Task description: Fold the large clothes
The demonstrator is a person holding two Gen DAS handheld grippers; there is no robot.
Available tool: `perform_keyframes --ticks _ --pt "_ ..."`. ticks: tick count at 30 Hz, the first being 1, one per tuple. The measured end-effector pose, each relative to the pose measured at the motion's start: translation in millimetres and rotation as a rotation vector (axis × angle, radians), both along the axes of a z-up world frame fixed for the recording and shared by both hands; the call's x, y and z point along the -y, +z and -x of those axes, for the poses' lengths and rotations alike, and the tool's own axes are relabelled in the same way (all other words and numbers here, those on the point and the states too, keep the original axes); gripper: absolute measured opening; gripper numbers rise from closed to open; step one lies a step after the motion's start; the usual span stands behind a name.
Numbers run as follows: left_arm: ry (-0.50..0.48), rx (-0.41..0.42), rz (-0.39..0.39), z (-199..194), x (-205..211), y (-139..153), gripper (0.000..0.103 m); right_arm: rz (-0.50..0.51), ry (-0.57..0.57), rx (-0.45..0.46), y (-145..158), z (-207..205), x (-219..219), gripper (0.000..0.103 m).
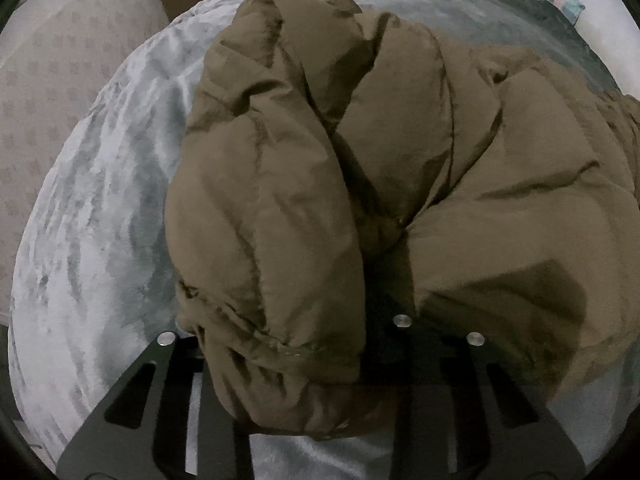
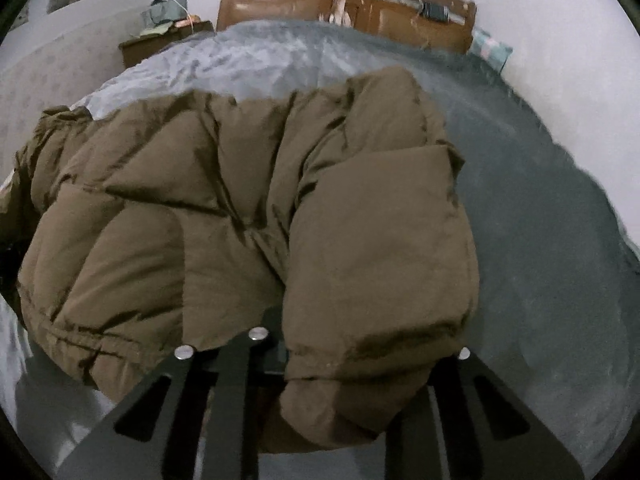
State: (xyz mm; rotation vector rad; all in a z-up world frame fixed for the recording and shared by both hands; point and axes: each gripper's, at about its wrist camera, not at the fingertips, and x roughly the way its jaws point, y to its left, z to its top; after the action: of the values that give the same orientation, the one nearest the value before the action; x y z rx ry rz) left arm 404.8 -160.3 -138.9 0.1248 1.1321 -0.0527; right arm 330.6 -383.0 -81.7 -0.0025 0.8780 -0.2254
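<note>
A bulky olive-brown quilted puffer jacket (image 1: 360, 152) lies bunched on a grey plush blanket (image 1: 100, 220) covering the bed, and each gripper has a padded sleeve end bulging between its black fingers. The left gripper (image 1: 304, 360) looks clamped on its cuff, the right gripper (image 2: 352, 364) likewise, though fabric hides the fingertips. Holding both sleeves at once probably serves to draw them across the body, so the jacket narrows before folding

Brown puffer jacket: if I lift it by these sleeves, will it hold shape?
Probably not: the brown puffer jacket sags in soft quilted folds, so it should flop. Its puffed panels suggest light but springy filling. It may drag on the plush grey blanket.
</note>
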Motion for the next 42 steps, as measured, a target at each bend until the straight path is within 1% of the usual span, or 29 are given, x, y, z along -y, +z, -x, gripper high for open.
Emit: perform_keyframes --ticks 2,5,6,8,9,11,12,14,16,18,20,24,25,26,28,29,31,33,34,35,38,39,40,41,42 --pt "0.0 0.012 -0.005 5.8 6.2 3.0 0.026 0.052 0.013 0.034 14.7 8.6 -3.8 0.017" --pt "0.002 0.04 0.002 31.7 13.9 12.5 0.024 0.16 0.042 0.094 36.9 37.6 -7.5 0.017" --pt "0.003 0.047 0.012 43.6 18.5 15.9 0.024 0.18 0.045 0.101 41.1 42.3 -7.2 0.017" --pt "0.002 0.053 0.038 67.1 19.7 21.1 0.024 0.238 0.043 0.115 49.1 73.0 -2.0 0.017" --pt "-0.002 0.058 0.052 82.5 26.7 25.5 0.024 0.248 0.033 0.116 52.5 86.0 3.3 0.017" --pt "-0.015 0.068 0.06 105.7 40.4 29.4 0.024 0.233 0.005 0.119 57.2 110.1 16.8 0.017" --pt "-0.031 0.072 0.058 121.8 54.6 29.3 0.024 0.22 -0.01 0.123 59.2 122.6 23.4 0.017" --pt "-0.059 0.077 0.05 142.9 70.1 32.4 0.024 0.206 -0.035 0.118 59.9 155.8 38.8 0.017" --pt "-0.082 0.085 0.06 163.8 85.3 35.9 0.024 0.188 -0.043 0.087 52.9 175.4 55.6 0.017" --pt "-0.096 0.088 0.061 175.5 98.6 34.1 0.025 0.15 -0.042 0.064 39.0 179.9 70.2 0.018" --pt "-0.101 0.089 0.023 174.5 111.5 25.1 0.026 0.089 -0.027 0.038 23.3 183.5 81.8 0.019" --pt "-0.086 0.065 0.043 168.2 106.7 21.9 0.029 0.072 -0.02 0.02 9.5 179.8 80.5 0.021" --pt "-0.086 0.063 0.045 174.2 104.2 23.1 0.03 0.055 -0.024 0.015 7.1 178.2 82.2 0.022" --pt "-0.088 0.063 0.043 175.0 108.6 21.6 0.031 0.039 -0.029 0.008 5.2 175.3 84.2 0.024" --pt "-0.092 0.062 0.043 175.6 102.0 22.9 0.034 0.006 -0.043 -0.001 1.1 173.9 88.5 0.028" --pt "-0.092 0.06 0.044 159.5 111.2 16.0 0.036 -0.005 -0.05 0.0 -0.2 173.8 89.7 0.03" --pt "-0.088 0.054 0.064 156.8 108.9 16.7 0.039 -0.02 -0.059 0.005 -2.1 179.0 89.7 0.031" --pt "-0.085 0.048 0.084 137.5 126.4 -2.3 0.042 -0.026 -0.065 0.011 -3.9 181.8 89.8 0.033" --pt "-0.083 0.046 0.094 135.9 127.8 -3.8 0.043 -0.028 -0.068 0.009 -4.2 184.0 90.7 0.038" --pt "-0.081 0.043 0.104 144.4 110.7 -2.6 0.045 -0.035 -0.069 0.009 -4.4 186.3 92.0 0.041" --pt "-0.074 0.045 0.109 146.3 103.0 -1.7 0.056 -0.051 -0.083 0.012 -2.6 193.7 95.3 0.047" --pt "-0.067 0.046 0.113 144.7 99.1 -0.5 0.059 -0.06 -0.088 0.013 -1.7 196.5 96.6 0.047" --pt "-0.065 0.042 0.126 143.7 96.4 -0.2 0.06 -0.072 -0.094 0.018 -1.0 199.2 98.3 0.049" --pt "-0.063 0.035 0.143 149.5 84.5 3.5 0.06 -0.083 -0.097 0.021 -0.6 201.8 99.5 0.049" --pt "-0.062 0.033 0.151 149.0 83.8 3.2 0.061 -0.088 -0.099 0.022 0.0 203.3 100.7 0.05"
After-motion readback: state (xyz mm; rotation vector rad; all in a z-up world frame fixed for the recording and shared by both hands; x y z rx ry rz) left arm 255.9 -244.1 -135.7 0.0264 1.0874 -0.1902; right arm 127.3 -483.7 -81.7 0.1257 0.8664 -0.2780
